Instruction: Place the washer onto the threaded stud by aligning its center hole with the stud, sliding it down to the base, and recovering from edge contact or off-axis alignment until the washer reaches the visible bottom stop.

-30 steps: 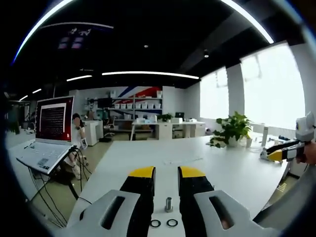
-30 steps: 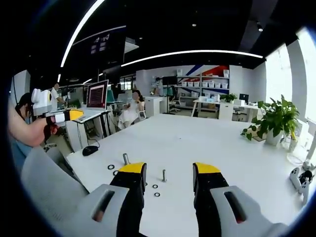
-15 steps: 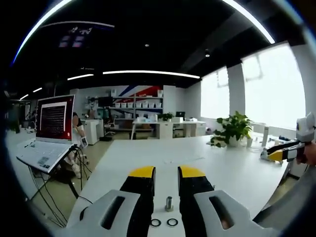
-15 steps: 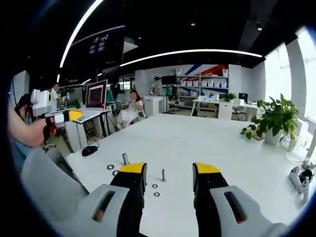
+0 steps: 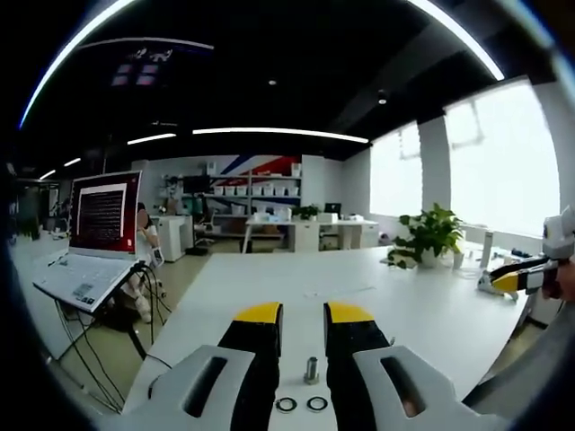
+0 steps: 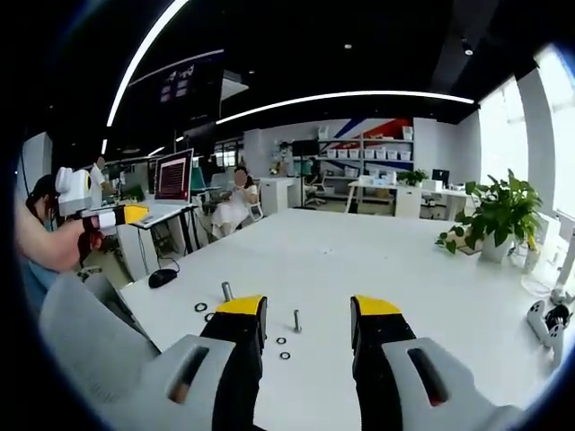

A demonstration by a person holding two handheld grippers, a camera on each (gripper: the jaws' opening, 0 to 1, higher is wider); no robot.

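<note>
Long white table (image 6: 359,260), parts near its close edge. Left gripper (image 5: 303,316) slightly parted, empty, framing a stout stud (image 5: 311,369) with two washers (image 5: 286,405) in front. Right gripper (image 6: 307,310) wide apart, empty, slim stud (image 6: 296,321) between jaws, two small washers (image 6: 281,340) just before it. Best approach probably: lower onto one washer, pinch by rim, keep level over stud. Counted: two studs, four washers.

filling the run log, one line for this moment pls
left gripper: open, empty | right gripper: open, empty | washers: on table | stud: bare
</note>
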